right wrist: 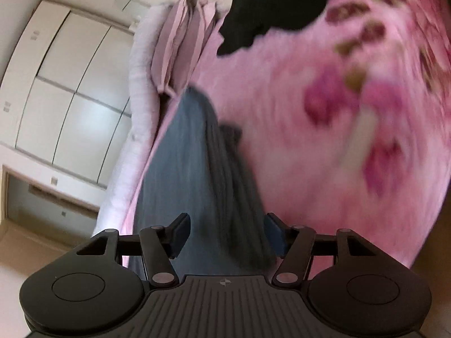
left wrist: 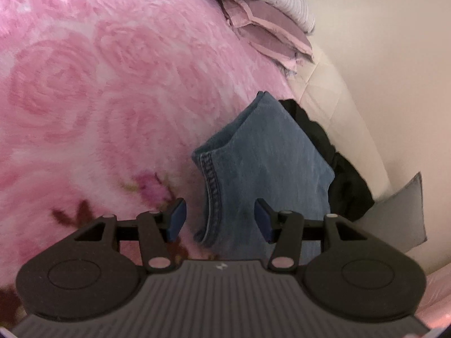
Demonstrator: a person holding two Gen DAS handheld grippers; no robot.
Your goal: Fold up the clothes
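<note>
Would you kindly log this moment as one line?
left hand-held gripper: open over folded jeans | right hand-held gripper: open, astride jeans | pink blanket beneath

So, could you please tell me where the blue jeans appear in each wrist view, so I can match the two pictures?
Left wrist: the blue jeans lie folded at centre-right, reaching down between the open fingers of the left gripper.
Right wrist: the jeans run up the centre-left from the open right gripper.
Shared landmark: the black garment beside them.
</note>
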